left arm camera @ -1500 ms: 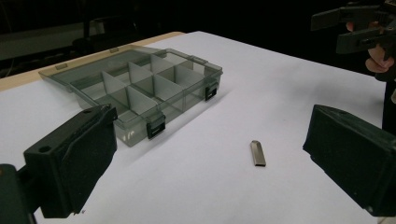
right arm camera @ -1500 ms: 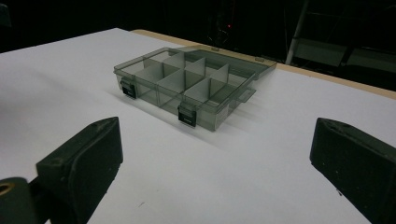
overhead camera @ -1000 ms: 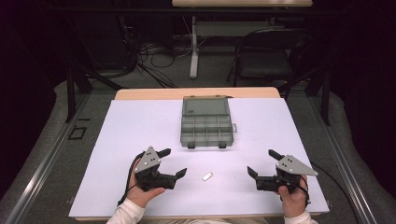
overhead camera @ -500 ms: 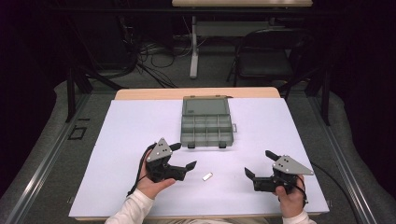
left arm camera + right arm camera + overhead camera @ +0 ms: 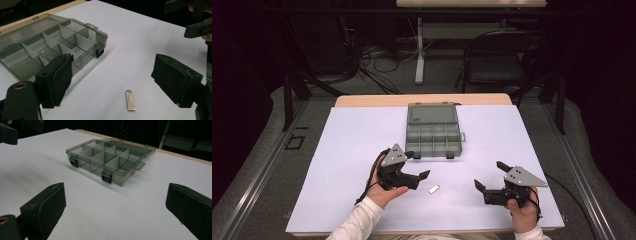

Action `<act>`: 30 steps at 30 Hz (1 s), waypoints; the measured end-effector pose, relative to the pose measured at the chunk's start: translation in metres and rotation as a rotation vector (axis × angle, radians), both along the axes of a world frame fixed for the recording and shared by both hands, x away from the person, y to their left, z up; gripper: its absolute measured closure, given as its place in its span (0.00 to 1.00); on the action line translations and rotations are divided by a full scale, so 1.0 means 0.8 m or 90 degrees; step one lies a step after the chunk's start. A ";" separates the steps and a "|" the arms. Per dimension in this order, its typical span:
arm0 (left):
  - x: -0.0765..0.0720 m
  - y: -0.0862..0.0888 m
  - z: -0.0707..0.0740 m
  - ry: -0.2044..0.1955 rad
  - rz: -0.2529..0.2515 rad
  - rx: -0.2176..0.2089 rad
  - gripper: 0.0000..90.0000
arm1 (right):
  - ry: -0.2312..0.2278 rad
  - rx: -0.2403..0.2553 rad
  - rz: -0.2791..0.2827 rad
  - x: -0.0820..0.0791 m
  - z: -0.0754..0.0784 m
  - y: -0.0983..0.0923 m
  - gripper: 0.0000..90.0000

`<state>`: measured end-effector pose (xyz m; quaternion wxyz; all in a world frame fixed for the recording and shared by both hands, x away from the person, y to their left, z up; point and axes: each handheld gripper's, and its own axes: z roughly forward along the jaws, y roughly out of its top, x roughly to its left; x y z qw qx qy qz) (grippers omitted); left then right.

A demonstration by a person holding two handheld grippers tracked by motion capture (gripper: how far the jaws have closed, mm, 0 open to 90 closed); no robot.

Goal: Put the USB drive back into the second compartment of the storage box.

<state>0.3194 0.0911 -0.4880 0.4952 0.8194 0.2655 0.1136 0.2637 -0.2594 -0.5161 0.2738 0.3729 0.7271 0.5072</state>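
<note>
Item: small flat metal strip (image 5: 434, 189), lying loose on the white table sheet (image 5: 347, 150) near its front edge, between the two grippers, free of both. Left gripper (image 5: 418, 165): jaws spread, having just closed a little, nothing between them; strip just beside it, ahead of and between the jaws in the left gripper view (image 5: 130, 100). Right gripper (image 5: 490, 175): jaws spread wide, empty, near the front right corner. Compartment box (image 5: 433, 132): clear grey plastic, lid open, dividers upright, compartments appear empty, toward the back edge, centre
</note>
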 end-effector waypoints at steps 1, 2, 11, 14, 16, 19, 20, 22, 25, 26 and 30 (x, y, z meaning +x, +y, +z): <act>0.000 0.000 0.000 0.000 0.000 0.000 0.20 | 0.001 -0.001 0.000 0.000 0.000 0.000 0.03; 0.001 -0.002 0.000 0.003 -0.003 0.004 0.21 | 0.001 -0.002 0.000 0.000 0.000 0.000 0.03; 0.003 -0.015 0.004 0.013 -0.004 0.021 0.32 | 0.004 -0.005 0.000 0.000 0.000 0.000 0.03; 0.000 -0.019 0.002 0.014 -0.001 0.028 0.34 | 0.002 -0.004 -0.001 0.000 0.000 0.000 0.03; -0.001 -0.020 0.000 0.016 0.000 0.031 0.35 | 0.002 -0.005 -0.001 0.000 0.000 -0.001 0.03; -0.002 -0.021 -0.002 0.021 -0.003 0.032 0.38 | 0.002 -0.005 -0.001 0.000 0.000 -0.001 0.03; -0.002 -0.021 -0.003 0.023 -0.005 0.034 0.38 | 0.003 -0.004 0.000 0.000 0.000 -0.001 0.03; -0.003 -0.021 -0.006 0.030 -0.005 0.035 0.38 | 0.004 -0.007 0.001 0.001 -0.001 -0.001 0.03; -0.004 -0.022 -0.011 0.032 -0.008 0.039 0.39 | 0.006 -0.007 0.003 0.000 -0.001 0.000 0.03; -0.005 -0.022 -0.013 0.032 -0.008 0.037 0.40 | 0.006 -0.007 0.003 0.000 0.000 0.000 0.03; -0.006 -0.022 -0.020 0.042 -0.012 0.038 0.43 | 0.005 -0.008 0.005 0.000 0.000 0.000 0.04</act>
